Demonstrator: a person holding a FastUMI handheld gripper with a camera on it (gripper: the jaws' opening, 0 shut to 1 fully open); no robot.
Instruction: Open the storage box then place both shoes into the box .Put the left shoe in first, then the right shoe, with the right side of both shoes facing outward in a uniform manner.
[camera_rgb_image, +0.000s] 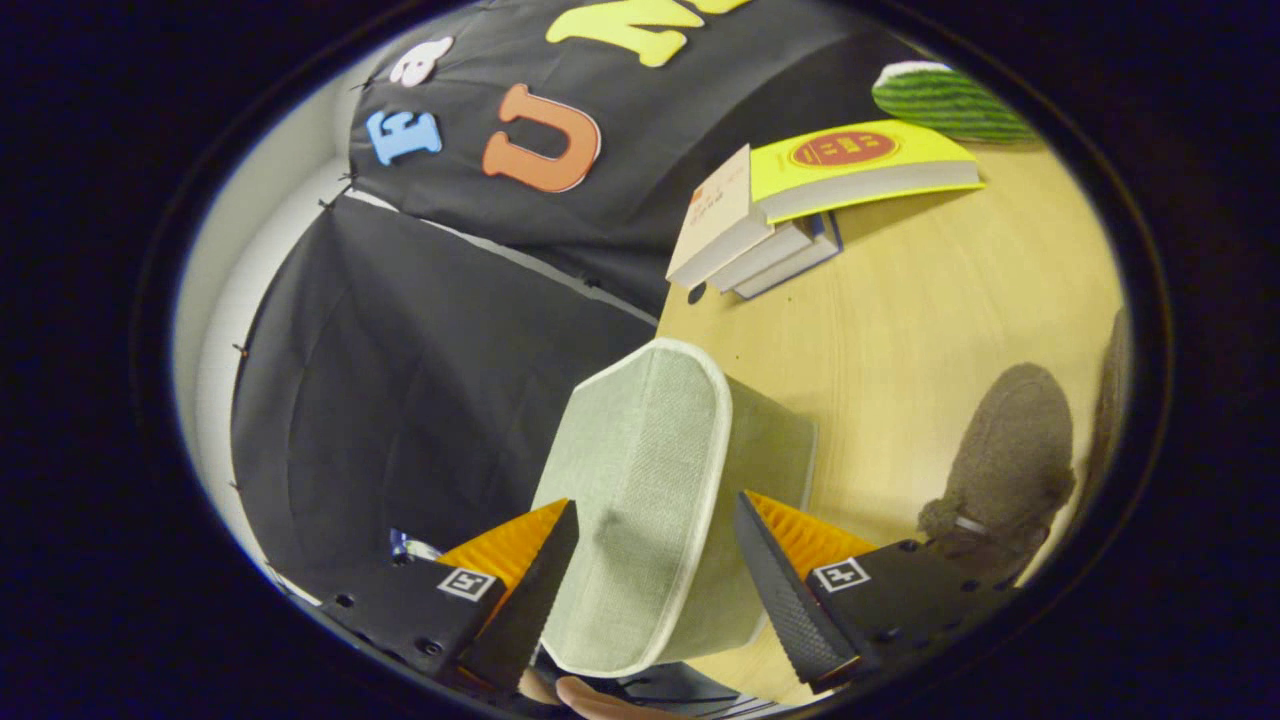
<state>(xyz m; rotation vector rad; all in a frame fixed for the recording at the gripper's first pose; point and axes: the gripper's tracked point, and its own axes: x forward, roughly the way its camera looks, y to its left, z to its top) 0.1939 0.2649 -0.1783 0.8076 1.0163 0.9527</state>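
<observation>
A pale green fabric storage box with white piping stands on the wooden table. Its lid lies between my gripper's fingers. The left finger overlaps the lid's left edge, while a narrow gap separates the right finger from the piping. The fingers are spread wide and open. To the right of the right finger lies a brown fuzzy shoe on the table. A sliver of a second brown shoe lies beyond it.
A stack of books with a yellow one on top lies at the table's far side, next to a green striped object. Black cloth walls stand left of the box. Part of a hand shows below the fingers.
</observation>
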